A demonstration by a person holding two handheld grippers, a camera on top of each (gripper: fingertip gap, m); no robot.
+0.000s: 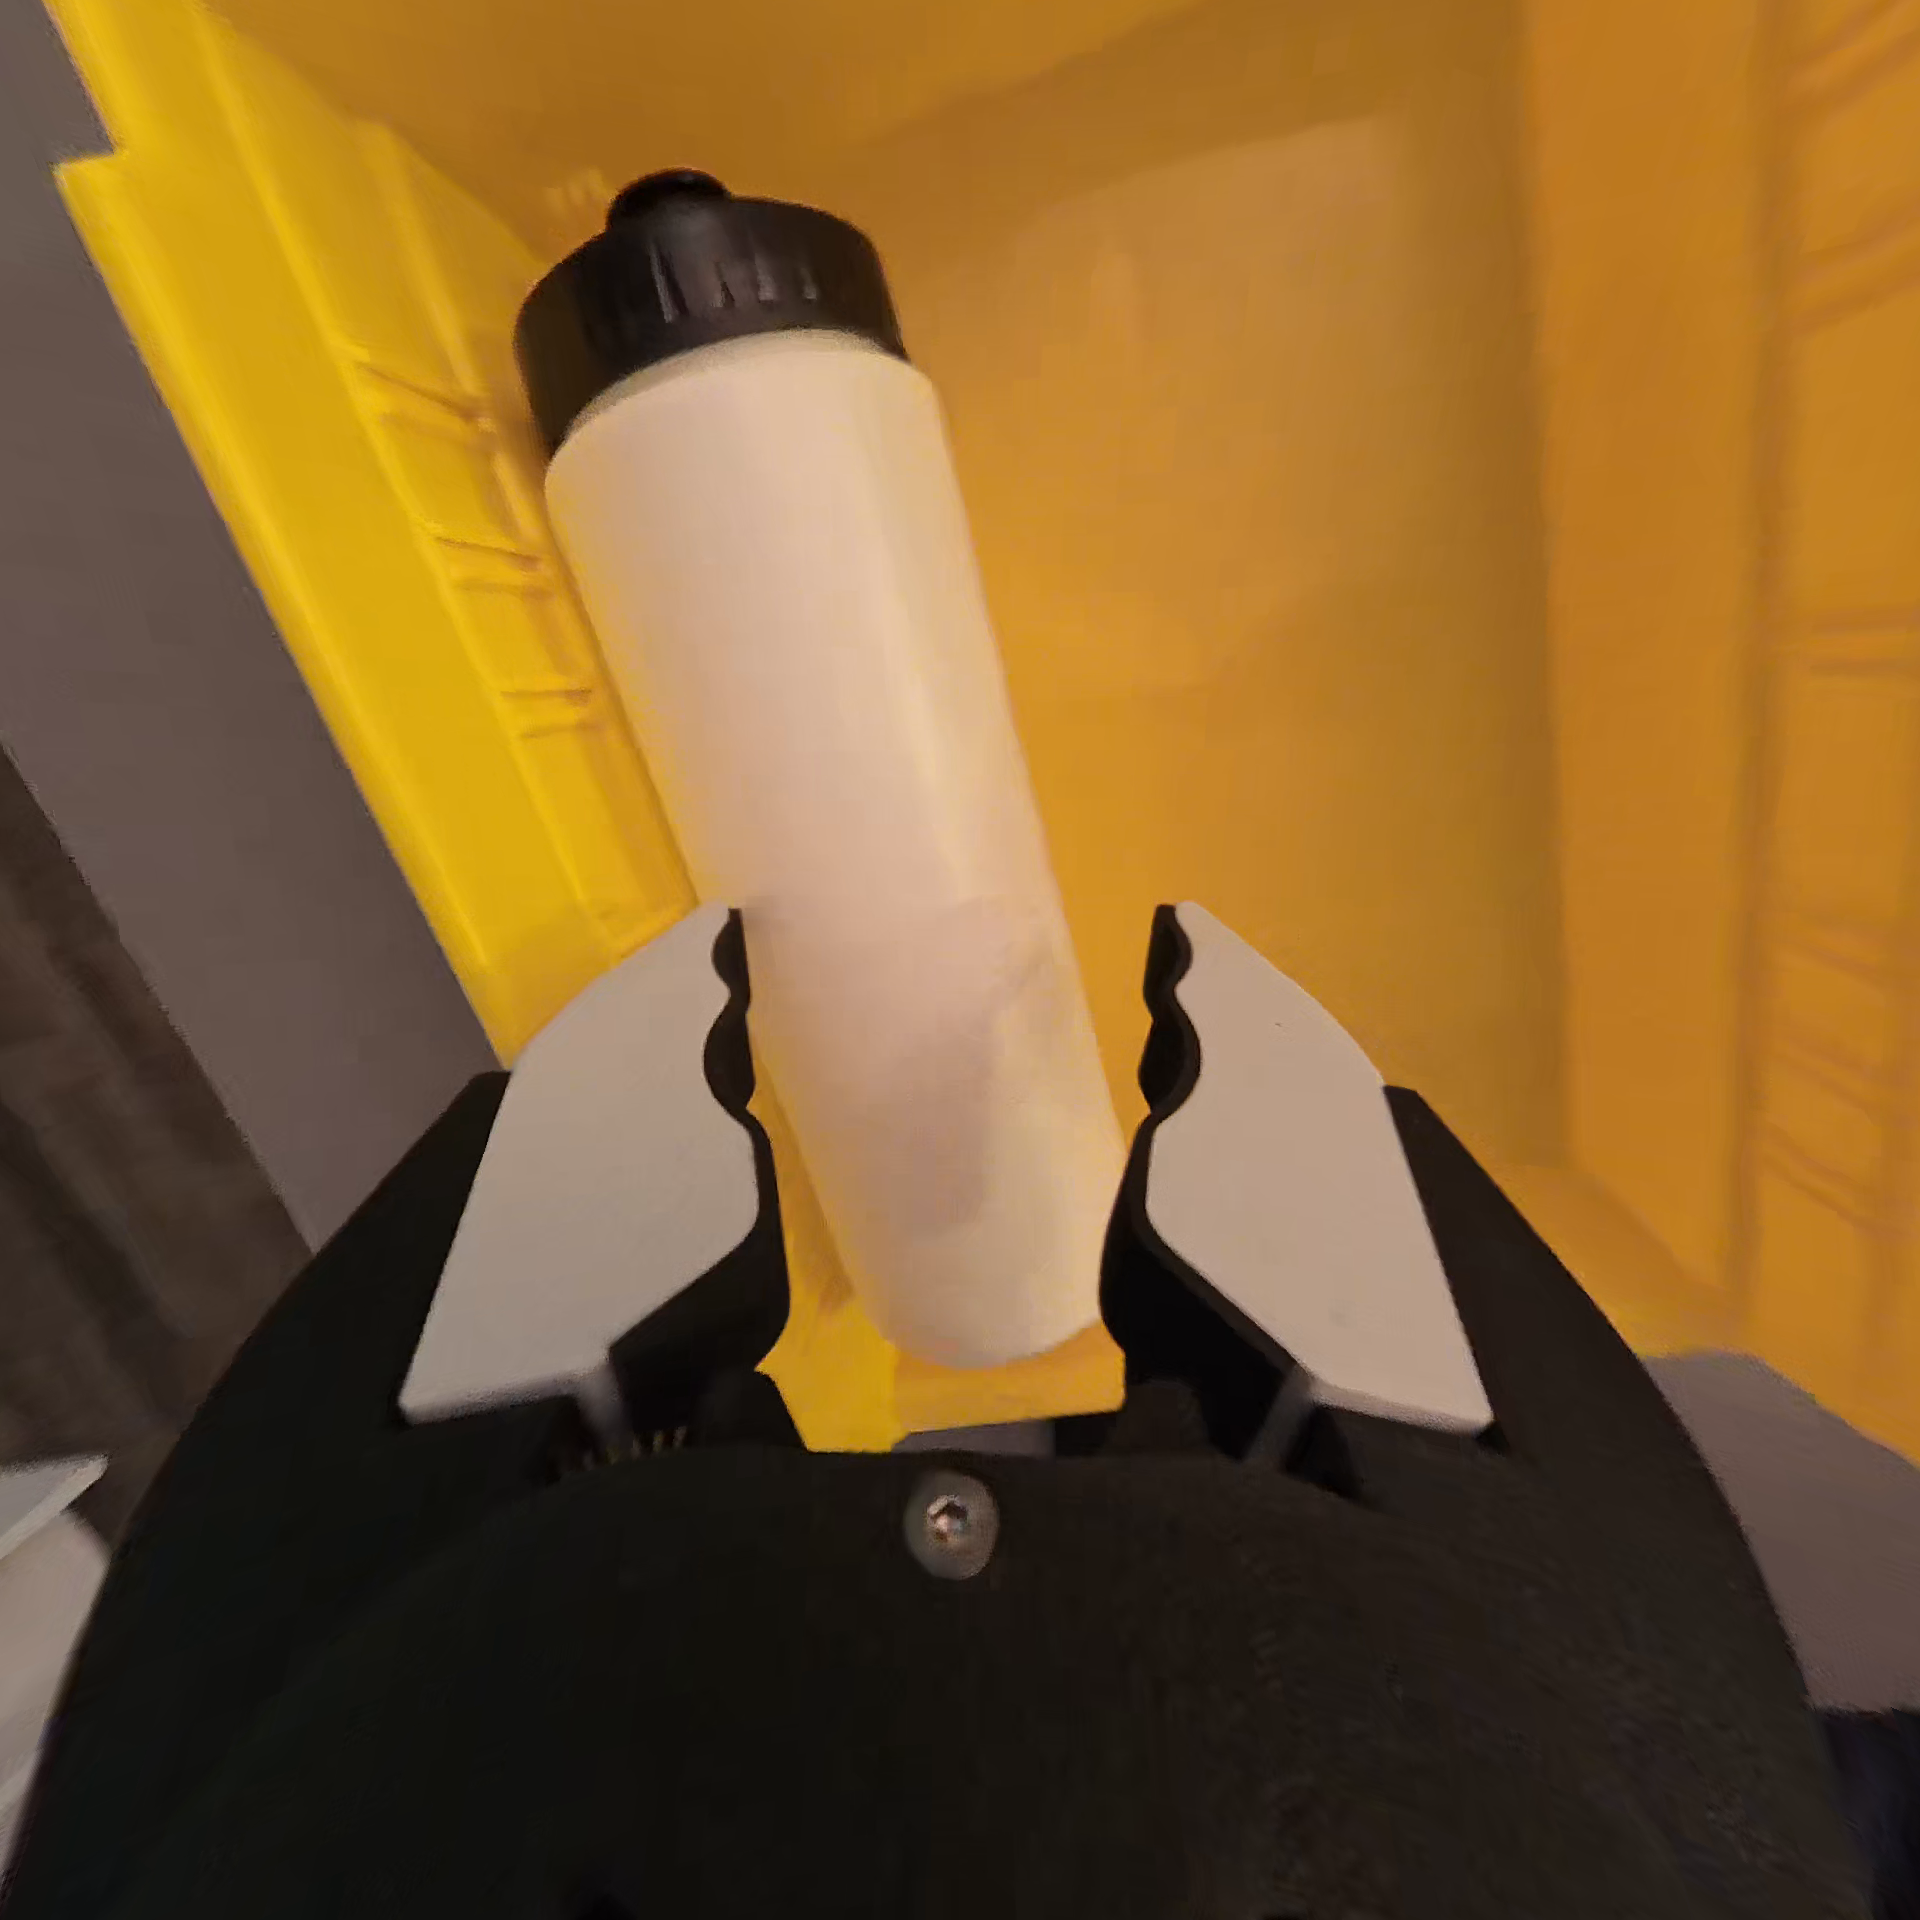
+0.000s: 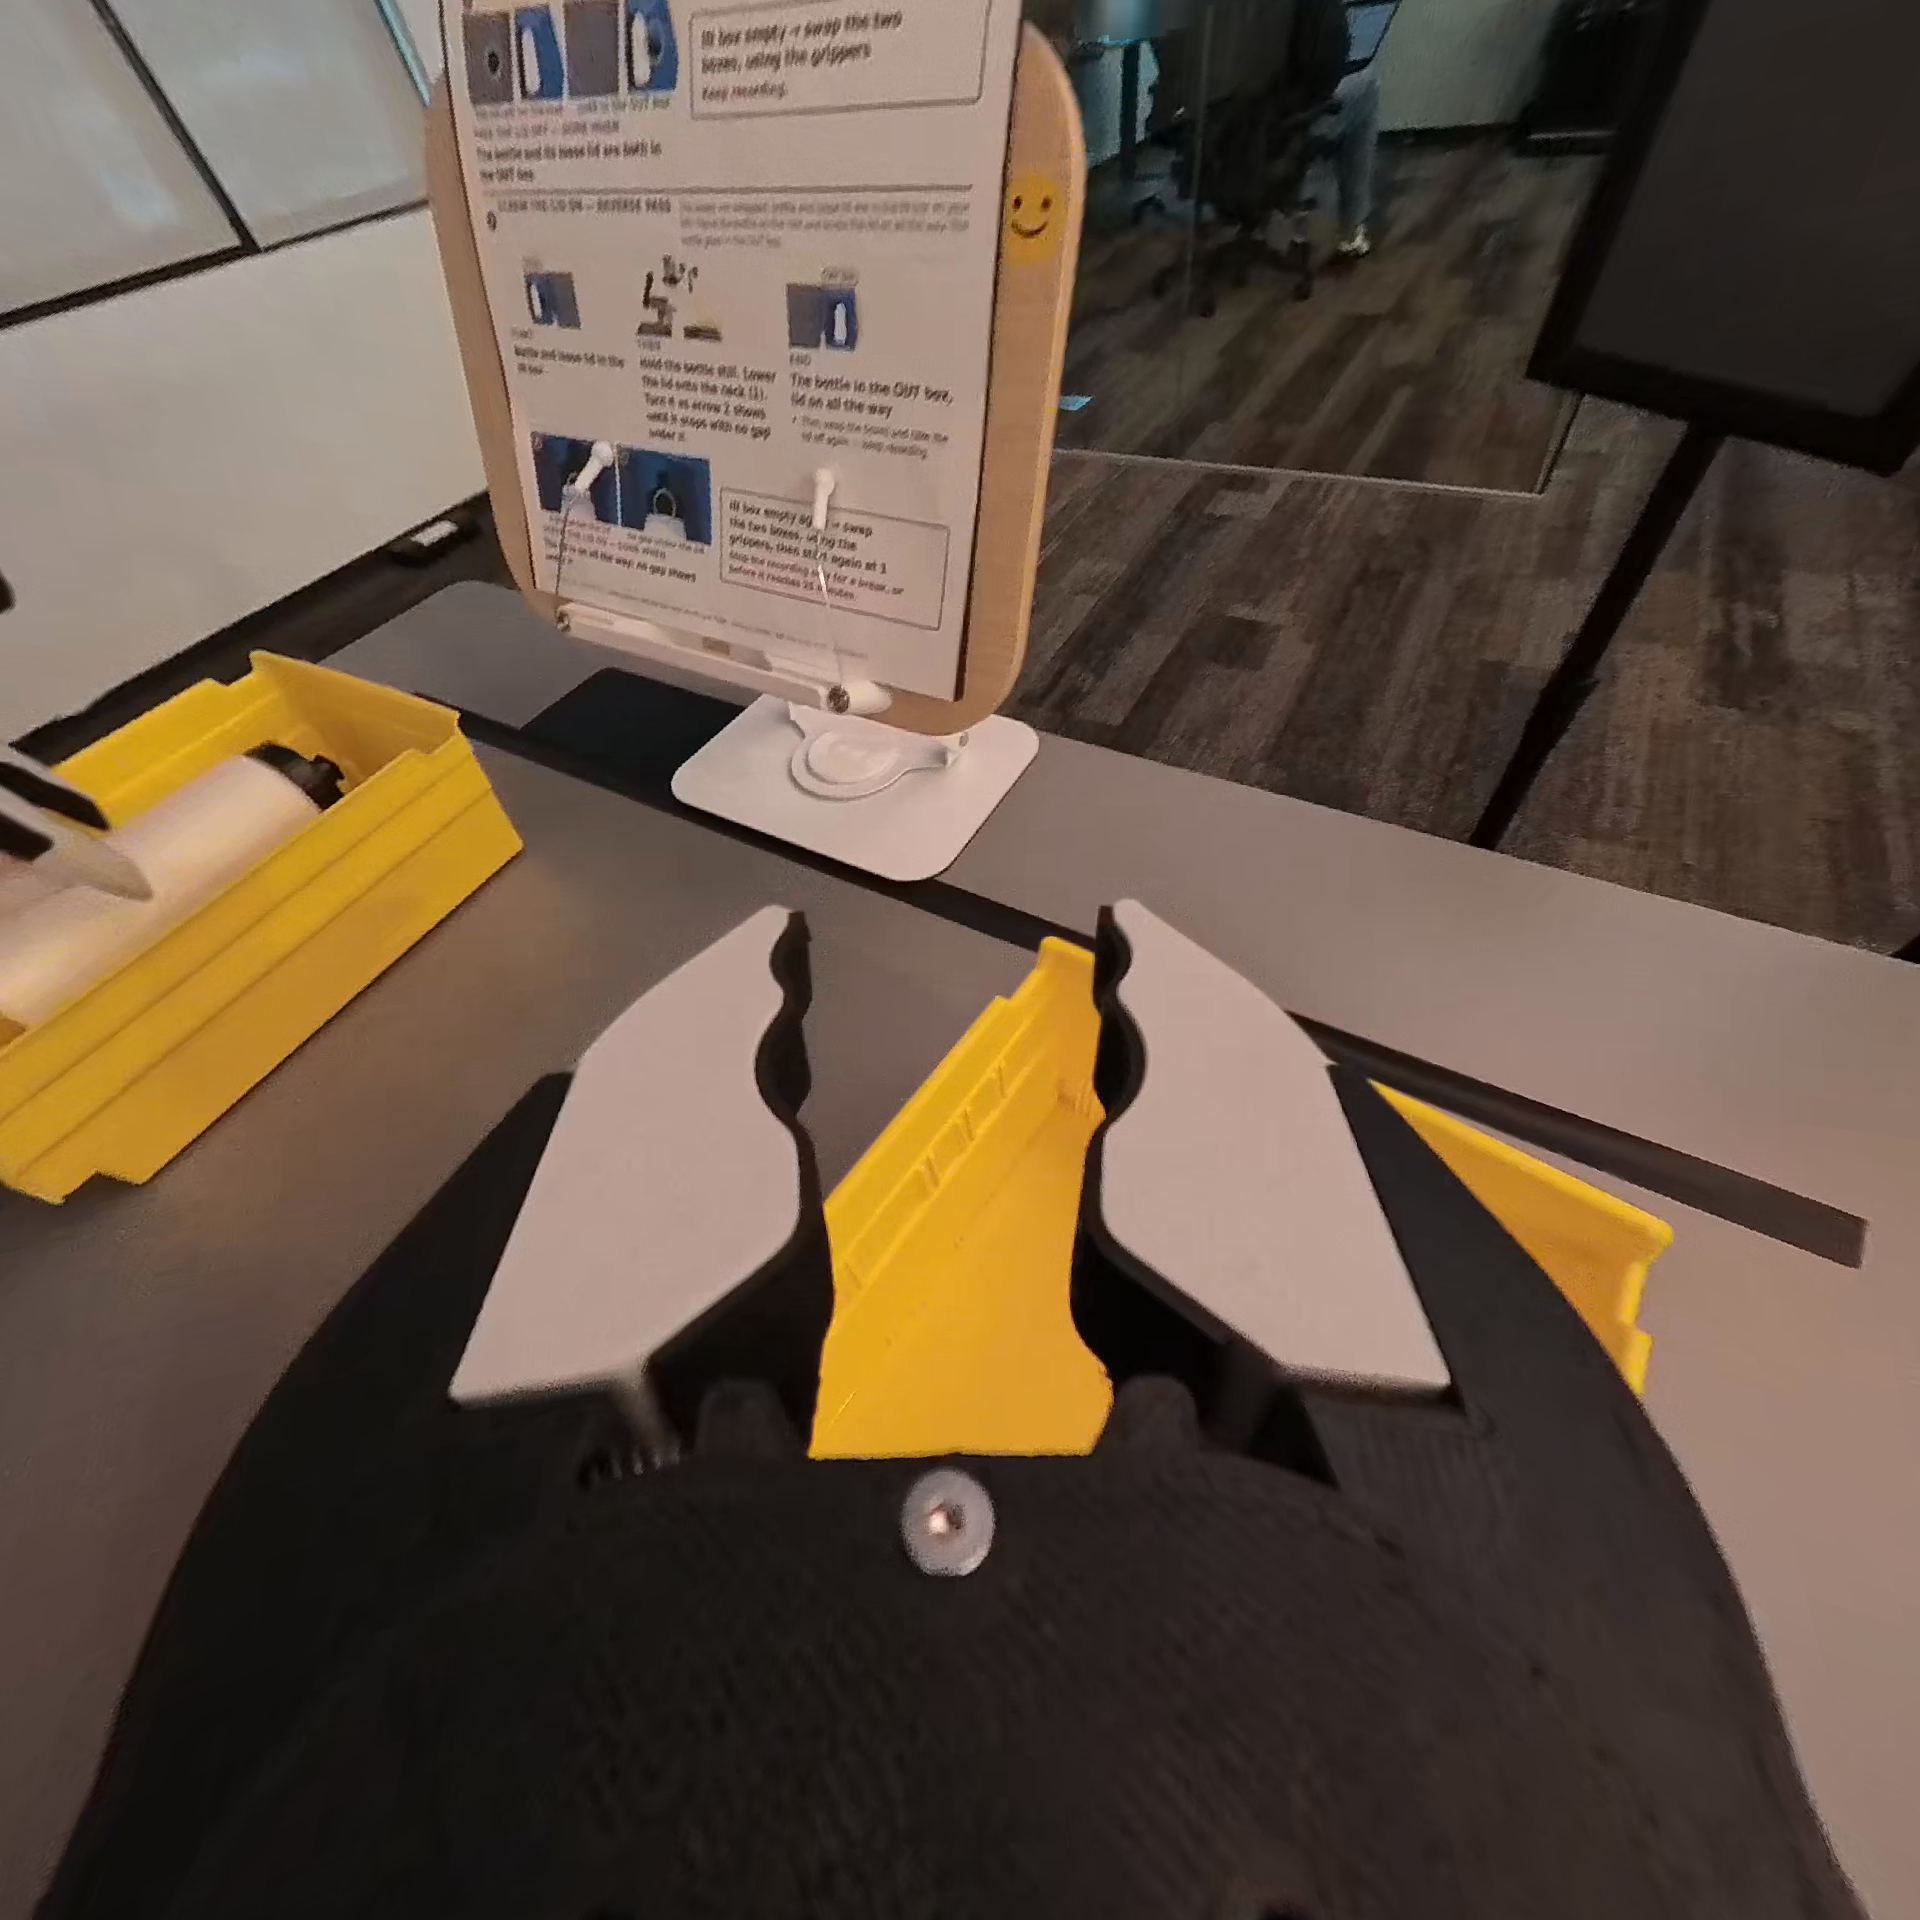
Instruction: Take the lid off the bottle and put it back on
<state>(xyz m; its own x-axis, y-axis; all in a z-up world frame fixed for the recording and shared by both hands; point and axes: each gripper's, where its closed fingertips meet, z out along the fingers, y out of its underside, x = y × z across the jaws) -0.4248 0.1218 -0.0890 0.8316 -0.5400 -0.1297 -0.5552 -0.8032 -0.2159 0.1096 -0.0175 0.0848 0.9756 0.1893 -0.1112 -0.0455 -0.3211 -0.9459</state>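
grey counter (image 2: pixel 1299 935) runs wide in the right wrist view, far edge dropping to dark wood-pattern floor (image 2: pixel 1455 468), open surface between the two bins and to the right. a thin dark strip (image 2: pixel 1558 1164) crosses it diagonally. sign board on a white stand (image 2: pixel 852 790) sits near the far edge, printed sheet on it. left yellow bin (image 2: pixel 260 914) lies on the counter well apart from the right claw, bottle inside on its side. in the left wrist view that bin (image 1: pixel 1351 520) fills the frame, floor mostly bare on the right of the bottle, left wall (image 1: pixel 364 520) close beside it. second yellow bin (image 2: pixel 956 1247) sits right under the right claw (image 2: pixel 951 925), mostly hidden by it, contents not visible. white bottle (image 1: pixel 831 831) lies along the bin, base toward the camera, neck away, black lid (image 1: pixel 707 281) on it. left claw (image 1: pixel 945 925) is spread wide, straddling the lower body of the bottle; left finger (image 1: pixel 623 1143) looks just at the bottle wall, right finger (image 1: pixel 1278 1143) stands clear with a gap, so no clamp on it. in the right wrist view a tip of the left claw (image 2: pixel 73 842) shows over the bottle (image 2: pixel 208 831). right claw also gapes, gripping nothing, poised above the near bin. frames slightly blurred.
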